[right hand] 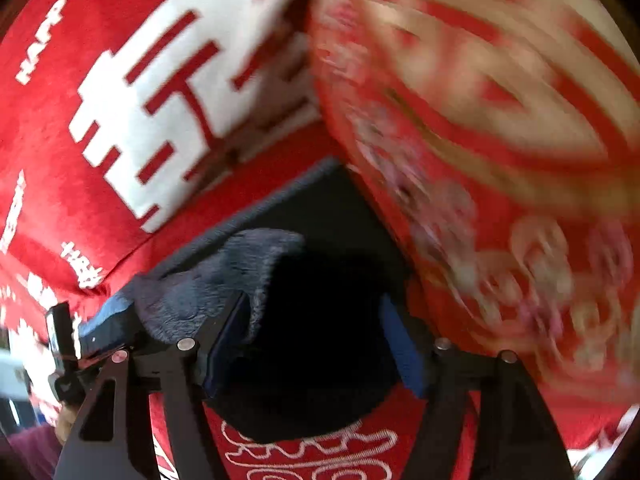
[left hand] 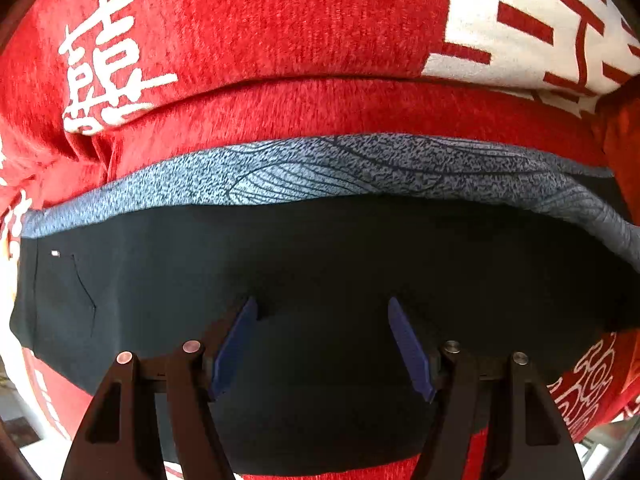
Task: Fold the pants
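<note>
Pants (left hand: 320, 280), dark with a grey inner face turned up at one edge, are laid on a red patterned blanket (left hand: 280, 20). Left gripper (left hand: 322, 308) and right gripper (right hand: 314, 304) are held wide, nothing pinched. Judged mid-fold; fresh edge grasps are needed next.

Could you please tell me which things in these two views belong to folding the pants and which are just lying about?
Part of the job:
- dark navy pants with a grey patterned lining
- left gripper, jaws apart over the pants
- right gripper, jaws apart over the pants

Just lying about:
- red plush blanket with white characters, spread under the pants
</note>
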Demonstrator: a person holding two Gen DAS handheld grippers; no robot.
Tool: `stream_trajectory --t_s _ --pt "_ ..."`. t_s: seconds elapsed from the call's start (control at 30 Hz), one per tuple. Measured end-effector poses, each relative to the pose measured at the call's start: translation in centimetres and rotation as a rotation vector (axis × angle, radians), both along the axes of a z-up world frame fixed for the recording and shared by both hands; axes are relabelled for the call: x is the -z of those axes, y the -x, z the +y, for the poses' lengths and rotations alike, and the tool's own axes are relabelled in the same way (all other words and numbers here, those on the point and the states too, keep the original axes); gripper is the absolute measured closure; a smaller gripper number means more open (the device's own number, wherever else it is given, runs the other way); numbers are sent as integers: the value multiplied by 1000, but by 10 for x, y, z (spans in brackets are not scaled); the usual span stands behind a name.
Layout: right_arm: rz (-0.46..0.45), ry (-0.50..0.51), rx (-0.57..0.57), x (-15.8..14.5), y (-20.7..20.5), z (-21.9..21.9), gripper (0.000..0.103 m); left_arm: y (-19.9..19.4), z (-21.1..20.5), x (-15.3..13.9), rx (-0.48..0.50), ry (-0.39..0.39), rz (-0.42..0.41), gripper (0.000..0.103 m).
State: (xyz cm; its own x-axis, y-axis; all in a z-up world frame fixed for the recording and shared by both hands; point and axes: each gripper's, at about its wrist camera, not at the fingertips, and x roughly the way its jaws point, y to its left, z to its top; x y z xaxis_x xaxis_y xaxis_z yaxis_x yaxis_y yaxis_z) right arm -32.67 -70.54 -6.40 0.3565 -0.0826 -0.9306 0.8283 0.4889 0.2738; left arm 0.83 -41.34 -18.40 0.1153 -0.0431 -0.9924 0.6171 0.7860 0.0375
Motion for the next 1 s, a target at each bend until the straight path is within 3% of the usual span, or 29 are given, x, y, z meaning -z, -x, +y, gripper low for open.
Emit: stream_trajectory --t_s 0.13,0.23,0.37,0.47,0.63,0.67,0.7,0.73,0.8,0.83,0.93,1.0 --pt "39 261 -12 -56 8 22 32 2 -9 -1 29 -11 -19 34" --pt "46 335 -59 -81 8 22 31 0 -9 0 2 -5 -3 34" --pt "33 198 4 -68 26 19 31 -3 -13 -1 -1 -8 -9 34" --pt "29 30 54 -25 32 18 31 -3 -13 -2 5 -5 -14 34" --pt "7 -57 112 36 17 -13 31 1 -12 -3 10 -6 -30 31" --pt "8 -61 121 42 14 -19 49 3 -12 -4 9 -15 -40 25" --pt "30 -55 106 48 5 -24 88 2 -11 -4 4 -24 -49 22" --pt "70 -7 44 46 -10 -27 90 1 -10 -3 -2 -20 -42 22" --pt "102 102 -61 34 -31 -24 90 -2 -9 -3 -21 -10 -25 22" --pt "160 138 -121 34 -40 -23 90 -3 -9 -3 -27 -14 -20 22" --pt "253 -6 -98 55 -31 -29 79 -7 -12 -6 -32 -32 -12 22" --pt "249 7 -75 43 -20 -23 72 -9 -13 -16 -32 -13 -23 22"
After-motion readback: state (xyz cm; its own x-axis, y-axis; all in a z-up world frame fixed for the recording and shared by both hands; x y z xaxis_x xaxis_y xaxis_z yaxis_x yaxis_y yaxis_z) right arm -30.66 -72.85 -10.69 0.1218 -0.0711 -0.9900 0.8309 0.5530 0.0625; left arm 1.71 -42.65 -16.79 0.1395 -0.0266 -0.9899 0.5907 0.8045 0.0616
